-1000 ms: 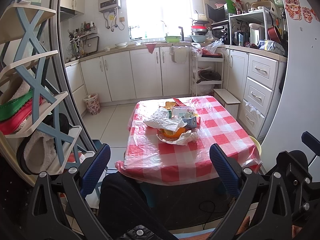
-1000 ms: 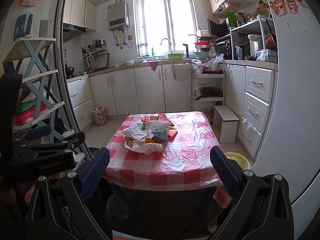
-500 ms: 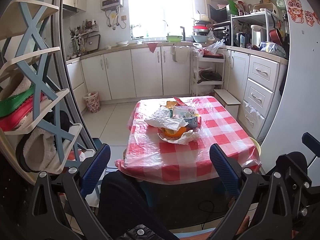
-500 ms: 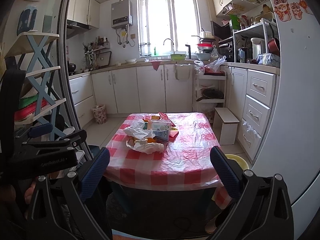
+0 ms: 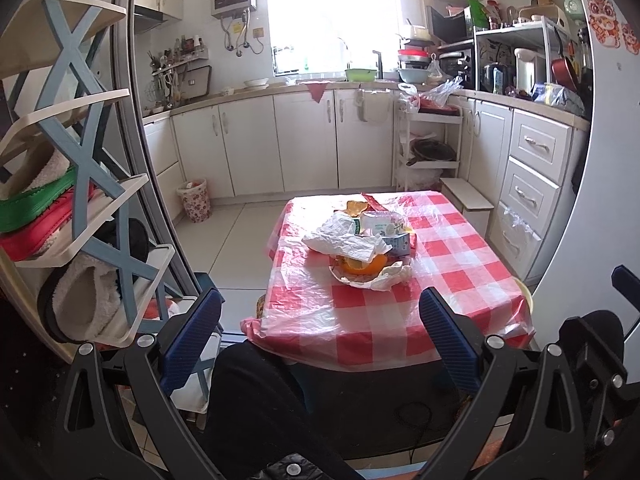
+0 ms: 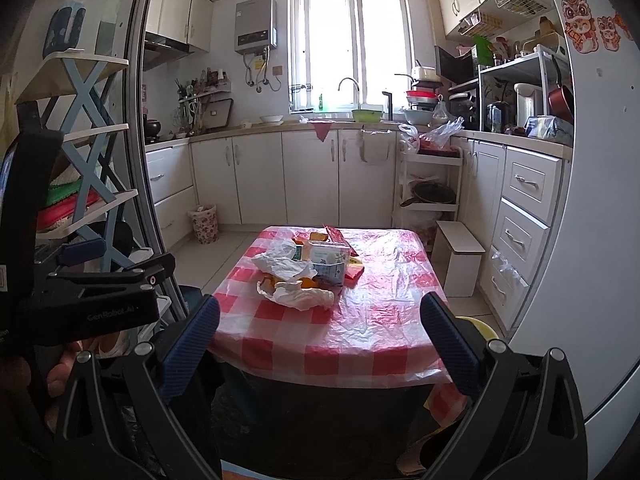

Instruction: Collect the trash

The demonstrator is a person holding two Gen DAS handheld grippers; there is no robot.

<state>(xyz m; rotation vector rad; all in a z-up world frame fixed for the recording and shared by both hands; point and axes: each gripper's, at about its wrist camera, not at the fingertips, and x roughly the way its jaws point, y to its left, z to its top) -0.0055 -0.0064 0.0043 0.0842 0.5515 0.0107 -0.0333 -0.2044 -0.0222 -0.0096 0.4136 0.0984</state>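
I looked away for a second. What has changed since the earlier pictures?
Both claws, left and right, edged slightly closer to the checked table; nothing was gripped or released. The trash pile lies untouched, and both claws remain open and empty.

Right gripper (image 6: 320, 344) at bottom of frame, blue fingers (image 6: 188, 344) spread wide, nothing between them. Centre: tabletop (image 6: 360, 320) in red-checked cloth under clear plastic. Trash heap left of centre: crumpled white paper (image 6: 284, 262), milk carton (image 6: 329, 266), orange peel (image 6: 308, 282), red wrapper (image 6: 338, 236). Left gripper (image 6: 92, 300) at left edge, hand (image 6: 60, 368) below it. Floral waste bin (image 6: 205, 224) on floor by the cabinets.
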